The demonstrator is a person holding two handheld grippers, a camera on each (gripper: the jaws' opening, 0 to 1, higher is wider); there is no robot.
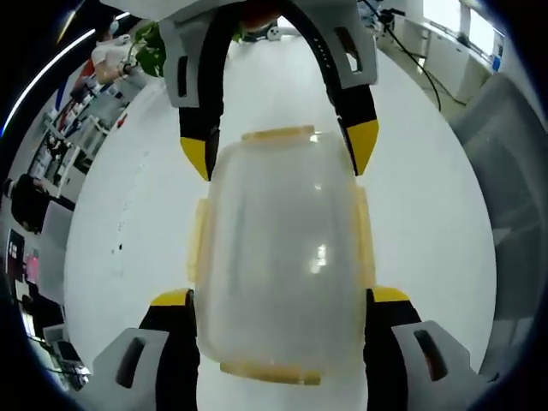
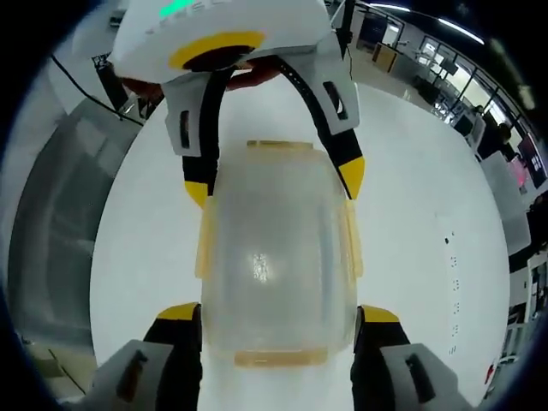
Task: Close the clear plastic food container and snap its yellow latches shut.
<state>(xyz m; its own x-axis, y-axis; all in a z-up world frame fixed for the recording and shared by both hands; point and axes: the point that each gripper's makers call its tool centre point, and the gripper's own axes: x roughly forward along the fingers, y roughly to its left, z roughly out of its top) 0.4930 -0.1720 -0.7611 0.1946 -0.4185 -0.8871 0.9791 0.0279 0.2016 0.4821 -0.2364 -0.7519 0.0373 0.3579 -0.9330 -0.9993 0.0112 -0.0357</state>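
White tabletop [image 1: 428, 214] underneath, clear lidded container [image 1: 282, 257] bracketed between left gripper [image 1: 282, 300] and facing right gripper [image 2: 278, 317], both spread wide astride opposite ends, seemingly steadying it for pressing yellow latches [image 1: 199, 240] down

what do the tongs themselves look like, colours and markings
Both sets match. The left tongs and right tongs have black curved jaws with yellow tips and light grey housings with dark slots near the base. Seen from the right gripper view, the left one's white body carries a yellow arc and a green light.
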